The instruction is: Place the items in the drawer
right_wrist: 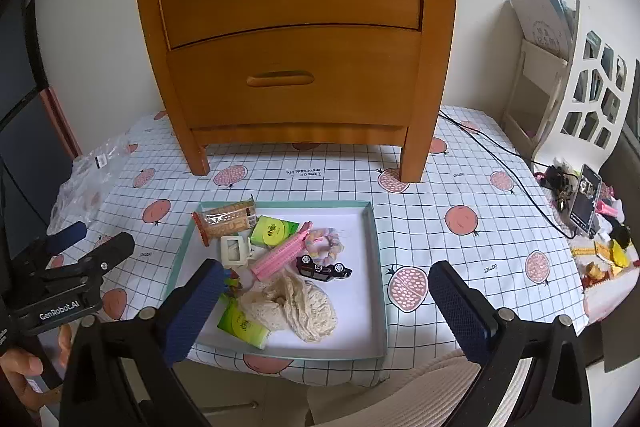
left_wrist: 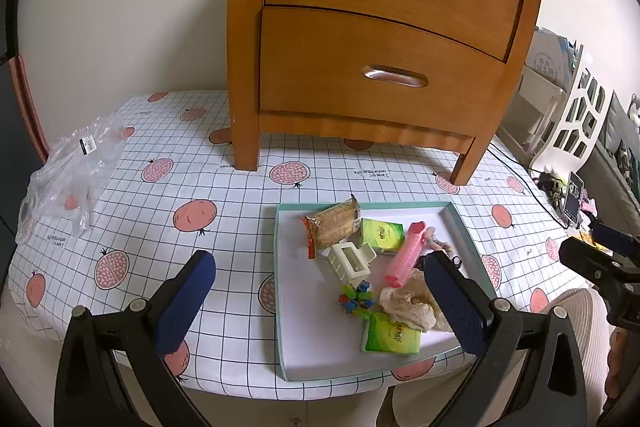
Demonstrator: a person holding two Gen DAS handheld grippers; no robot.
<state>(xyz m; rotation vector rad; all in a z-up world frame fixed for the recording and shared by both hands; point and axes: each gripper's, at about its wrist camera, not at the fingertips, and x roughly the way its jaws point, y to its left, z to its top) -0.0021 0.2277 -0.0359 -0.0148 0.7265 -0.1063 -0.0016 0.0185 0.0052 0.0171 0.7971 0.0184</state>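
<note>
Right now I hold both claws released, left claw [left_wrist: 320, 291] and right claw [right_wrist: 326, 303], over the tray [right_wrist: 376, 247] of items at lower centre, the closed lower drawer [right_wrist: 280, 81] above.

"GenRobot.AI" stands in white letters on the black left gripper [right_wrist: 66, 239] at the lower left of the right wrist view; the checked tablecloth's [right_wrist: 460, 187] small print is unreadable.

I see an orange-brown cabinet [right_wrist: 296, 27] on a white grid-checked surface [right_wrist: 460, 187] with pink fruit prints, a teal-rimmed white tray [right_wrist: 378, 267], green packs [right_wrist: 274, 231], a pink clip [right_wrist: 280, 255].
</note>
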